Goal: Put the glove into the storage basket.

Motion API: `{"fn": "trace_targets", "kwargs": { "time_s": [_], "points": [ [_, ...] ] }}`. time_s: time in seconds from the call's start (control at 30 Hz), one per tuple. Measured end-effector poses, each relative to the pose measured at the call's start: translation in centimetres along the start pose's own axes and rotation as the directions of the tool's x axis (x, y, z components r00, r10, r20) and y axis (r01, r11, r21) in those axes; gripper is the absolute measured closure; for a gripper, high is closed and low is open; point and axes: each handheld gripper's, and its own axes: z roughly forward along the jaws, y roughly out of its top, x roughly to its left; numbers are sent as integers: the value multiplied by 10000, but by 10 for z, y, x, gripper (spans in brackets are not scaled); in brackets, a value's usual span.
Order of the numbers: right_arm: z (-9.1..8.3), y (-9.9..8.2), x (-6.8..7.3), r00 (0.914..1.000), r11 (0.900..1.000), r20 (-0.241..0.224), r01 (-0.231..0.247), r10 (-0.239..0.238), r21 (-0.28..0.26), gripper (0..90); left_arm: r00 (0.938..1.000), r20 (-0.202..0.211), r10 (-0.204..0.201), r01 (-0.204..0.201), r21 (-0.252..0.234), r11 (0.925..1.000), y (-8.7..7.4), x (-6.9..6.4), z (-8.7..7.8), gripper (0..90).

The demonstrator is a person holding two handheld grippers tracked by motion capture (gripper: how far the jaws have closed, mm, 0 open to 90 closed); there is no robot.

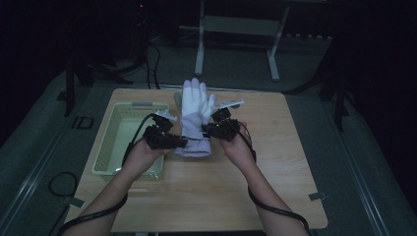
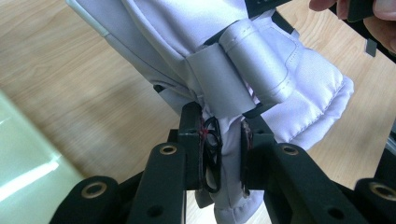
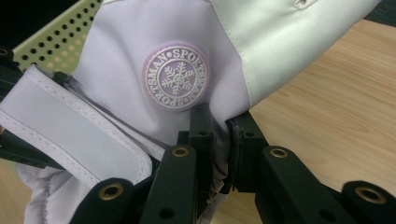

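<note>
In the high view, the left gripper (image 1: 184, 142) and right gripper (image 1: 205, 130) each held a side of the cuff of a white glove (image 1: 194, 105), raised over the counter (image 1: 275, 162) near its far edge, just right of a basket (image 1: 109, 147) by the left edge. In the left gripper view, the fingers (image 2: 194, 140) pinched the cuff fabric. In the right gripper view, the fingers (image 3: 201, 130) clamped the cuff below a round snowflake badge (image 3: 176, 77).

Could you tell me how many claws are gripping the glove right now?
2: the left claw pinches the glove at its cuff's left side; the right claw pinches the cuff's right side.
</note>
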Motion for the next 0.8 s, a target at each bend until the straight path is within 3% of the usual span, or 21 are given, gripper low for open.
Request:
{"fn": "trace_targets", "kwargs": {
  "time_s": [0.8],
  "points": [
    [38, 33, 62, 9966, 9989, -664, 478, -478, -19, 814, 9982, -574, -168, 179, 194, 9997, -34, 37, -59, 748]
  ]
}}
